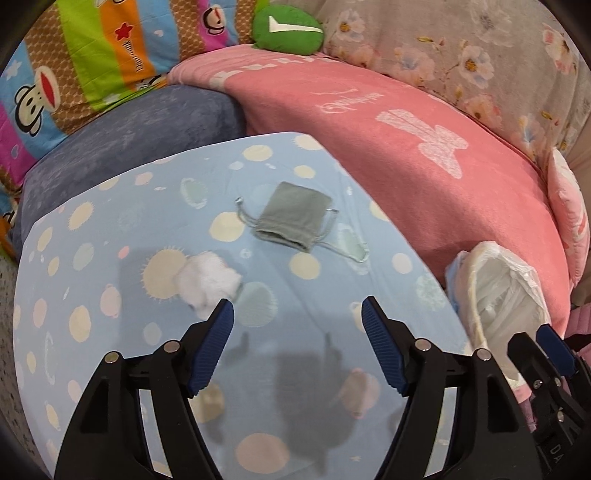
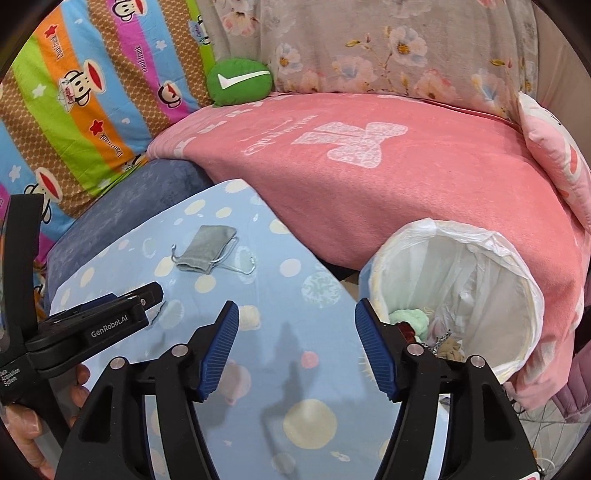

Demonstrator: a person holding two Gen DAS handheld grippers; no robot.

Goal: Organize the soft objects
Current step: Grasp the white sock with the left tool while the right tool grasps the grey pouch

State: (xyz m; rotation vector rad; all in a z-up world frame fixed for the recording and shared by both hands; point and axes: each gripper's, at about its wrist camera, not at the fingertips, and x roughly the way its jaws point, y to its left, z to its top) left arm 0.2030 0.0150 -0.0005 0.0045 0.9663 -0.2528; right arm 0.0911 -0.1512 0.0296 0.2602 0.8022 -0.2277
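A grey drawstring pouch [image 1: 291, 218] [image 2: 207, 253] lies flat on the light blue dotted sheet [image 1: 147, 236]. A white cotton tuft [image 1: 207, 282] rests on the sheet just beyond the left finger of my left gripper [image 1: 297, 314], which is open with nothing between its pads. My right gripper [image 2: 295, 314] is open and empty too, hovering over the sheet beside a white bin [image 2: 461, 295] [image 1: 498, 302] lined with a plastic bag. Inside the bin lie a green soft item [image 2: 406, 319] and other small things. The left gripper's body [image 2: 92, 328] shows at the left of the right wrist view.
A pink blanket [image 1: 406, 147] covers the bed behind the sheet. A green plush with a white tick [image 1: 288, 31] sits at the back, between a striped cartoon pillow [image 1: 74, 74] and floral bedding [image 1: 461, 55]. A blue-grey cushion [image 1: 147, 133] lies under the sheet's far left edge.
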